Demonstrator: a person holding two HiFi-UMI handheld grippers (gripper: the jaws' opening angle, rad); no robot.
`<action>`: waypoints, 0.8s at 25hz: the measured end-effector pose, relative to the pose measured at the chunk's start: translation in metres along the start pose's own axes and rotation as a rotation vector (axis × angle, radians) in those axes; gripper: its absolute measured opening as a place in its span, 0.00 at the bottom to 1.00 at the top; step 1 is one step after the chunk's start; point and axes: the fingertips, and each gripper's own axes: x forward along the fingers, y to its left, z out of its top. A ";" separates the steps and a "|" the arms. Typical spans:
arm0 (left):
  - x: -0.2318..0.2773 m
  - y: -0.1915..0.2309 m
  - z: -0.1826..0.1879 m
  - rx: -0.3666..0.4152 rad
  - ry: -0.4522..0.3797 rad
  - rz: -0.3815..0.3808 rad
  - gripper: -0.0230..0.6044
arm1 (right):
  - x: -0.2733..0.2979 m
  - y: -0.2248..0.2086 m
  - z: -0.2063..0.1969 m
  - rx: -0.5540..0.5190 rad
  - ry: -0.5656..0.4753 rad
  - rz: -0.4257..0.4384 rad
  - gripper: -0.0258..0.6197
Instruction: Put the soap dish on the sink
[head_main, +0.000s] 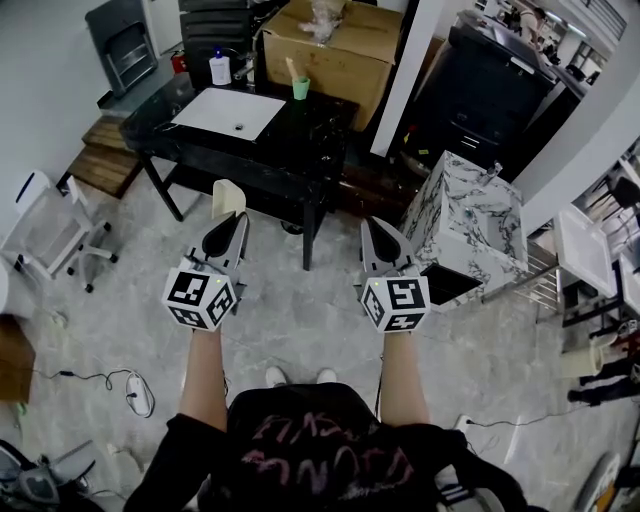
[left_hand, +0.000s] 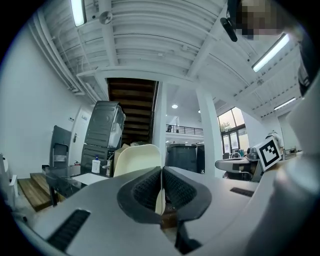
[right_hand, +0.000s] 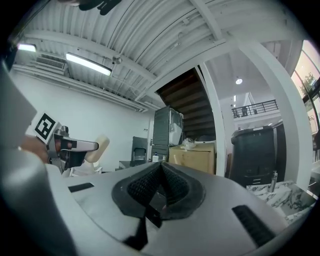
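A cream soap dish (head_main: 228, 197) sticks out forward from my left gripper (head_main: 230, 225), whose jaws are shut on its edge. In the left gripper view the soap dish (left_hand: 137, 157) stands upright beyond the closed pads. The white sink basin (head_main: 228, 112) is set in a black counter (head_main: 290, 140) farther ahead, well beyond both grippers. My right gripper (head_main: 378, 238) is held level beside the left one, shut with nothing in it. The right gripper view shows its jaws (right_hand: 161, 167) pressed together, and the soap dish (right_hand: 100, 146) at the far left.
A white bottle (head_main: 220, 68) and a green cup (head_main: 300, 88) stand at the back of the counter. A cardboard box (head_main: 335, 40) sits behind it. A marble-patterned cabinet (head_main: 470, 225) stands to the right. A white chair (head_main: 45, 240) is at the left. Cables (head_main: 120, 385) lie on the floor.
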 end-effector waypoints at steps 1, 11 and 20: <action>-0.001 0.002 0.000 0.000 0.001 -0.001 0.08 | 0.001 0.002 0.000 -0.004 0.002 0.000 0.06; -0.025 0.029 -0.008 -0.014 -0.007 -0.025 0.08 | 0.007 0.042 -0.006 -0.041 0.025 -0.011 0.06; -0.032 0.043 -0.016 -0.027 -0.010 -0.048 0.08 | 0.012 0.055 -0.010 -0.066 0.032 -0.044 0.06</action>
